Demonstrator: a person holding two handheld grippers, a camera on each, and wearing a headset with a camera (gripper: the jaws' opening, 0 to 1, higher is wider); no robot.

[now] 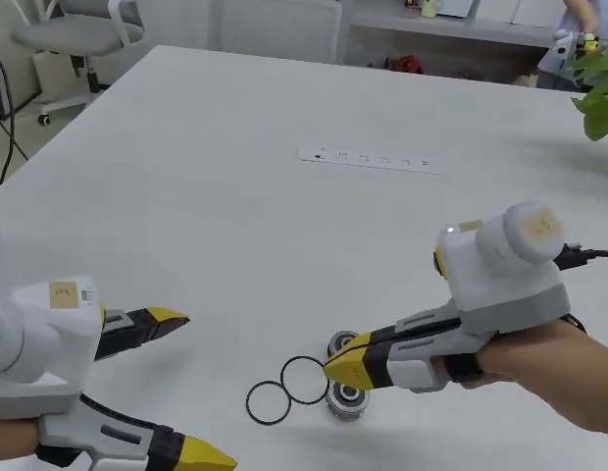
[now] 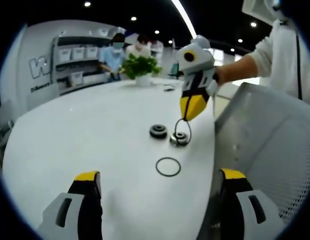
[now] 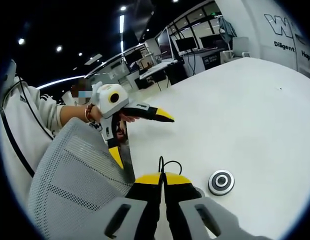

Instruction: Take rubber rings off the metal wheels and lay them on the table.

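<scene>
My left claw (image 1: 186,385) hangs wide open over the near edge of the surface (image 1: 235,196), holding nothing. Just beyond it, one rubber ring (image 1: 249,402) lies flat near that edge. My right claw (image 1: 345,365) is pinched tight on a second ring (image 1: 304,403), which hangs right beside one metal wheel (image 1: 346,398). The other wheel (image 1: 341,342) sits just behind it, toward the far edge.

A wide white table (image 1: 235,147) carries a white power strip (image 1: 371,159). A grey office chair (image 1: 76,35) stands beyond its far left corner, a green plant (image 1: 600,93) at the right edge. Ceiling lights (image 2: 87,4) glow overhead.
</scene>
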